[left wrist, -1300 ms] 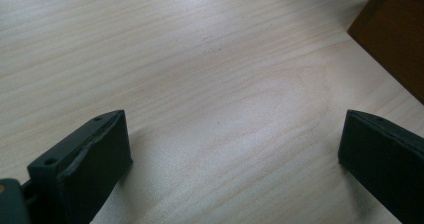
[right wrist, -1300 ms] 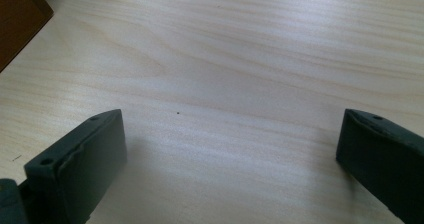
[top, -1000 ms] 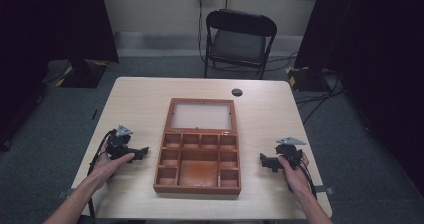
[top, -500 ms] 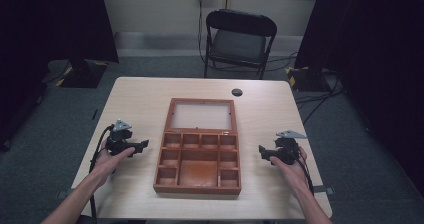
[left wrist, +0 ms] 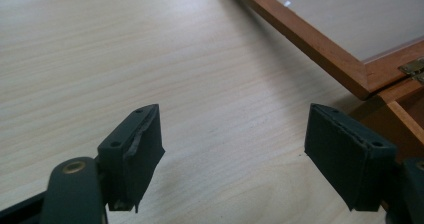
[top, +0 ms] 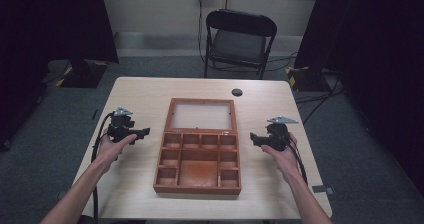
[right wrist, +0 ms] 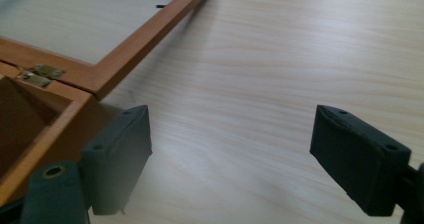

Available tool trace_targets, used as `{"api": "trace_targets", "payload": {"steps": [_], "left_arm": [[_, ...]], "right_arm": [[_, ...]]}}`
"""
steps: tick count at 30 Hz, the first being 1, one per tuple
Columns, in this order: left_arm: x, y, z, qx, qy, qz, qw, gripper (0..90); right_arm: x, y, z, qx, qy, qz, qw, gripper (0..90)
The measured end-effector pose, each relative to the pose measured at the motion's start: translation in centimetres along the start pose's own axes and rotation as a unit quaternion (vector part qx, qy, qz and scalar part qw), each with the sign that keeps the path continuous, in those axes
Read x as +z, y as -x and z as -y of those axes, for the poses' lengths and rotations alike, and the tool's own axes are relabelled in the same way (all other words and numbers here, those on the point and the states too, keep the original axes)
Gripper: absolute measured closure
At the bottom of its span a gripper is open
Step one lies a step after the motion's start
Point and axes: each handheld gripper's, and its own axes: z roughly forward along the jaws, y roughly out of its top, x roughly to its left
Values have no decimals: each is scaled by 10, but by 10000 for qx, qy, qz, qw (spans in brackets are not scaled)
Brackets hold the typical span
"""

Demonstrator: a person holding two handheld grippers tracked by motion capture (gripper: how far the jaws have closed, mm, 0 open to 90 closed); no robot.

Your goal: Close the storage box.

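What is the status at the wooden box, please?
Left tongs and right tongs open, empty, jaws just narrowed, flanking the wooden box. Lid flat open, compartments bare. Nothing in the way.

A pale wooden surface [top: 135, 91] carried an open wooden box [top: 199, 165] at its middle, its glazed lid [top: 202, 116] laid flat on the far side. A small dark disc [top: 237, 92] lay beyond the lid.
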Motion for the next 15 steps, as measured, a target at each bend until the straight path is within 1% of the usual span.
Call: {"api": "trace_targets", "payload": {"steps": [1, 2, 3, 5, 6, 7, 8, 10, 11, 12, 15], "left_arm": [[1, 1, -2, 16, 73, -41, 10000, 227], [2, 2, -5, 10, 77, -8, 10000, 227], [3, 4, -8, 6, 65, 19, 10000, 227], [6, 7, -15, -24, 97, 23, 9999, 227], [7, 8, -18, -22, 122, 57, 9999, 227], [9, 11, -22, -56, 152, 89, 9998, 226], [9, 12, -25, 16, 136, 121, 9998, 224], [11, 17, -32, -41, 234, 97, 9997, 218], [11, 18, -35, 13, 216, 114, 9997, 215], [12, 20, -38, -5, 240, 155, 9996, 210], [17, 24, -45, -21, 328, 178, 9993, 198]], "right_arm": [[1, -4, -3, -28, 24, -49, 10000, 160], [2, -7, -6, -35, 72, -112, 9999, 163], [3, -10, -10, -23, 139, -118, 9998, 167], [6, -16, -18, -26, 175, -210, 9996, 168], [8, -18, -23, -9, 142, -269, 9995, 173], [10, -21, -27, -51, 97, -227, 9997, 182], [13, -23, -31, -104, 94, -180, 9997, 190], [19, -26, -38, -65, 76, -250, 9996, 189], [23, -27, -41, -67, 67, -272, 9996, 188], [26, -29, -44, -73, 57, -261, 9996, 187], [35, -33, -50, -92, -32, -316, 9995, 187]]}}
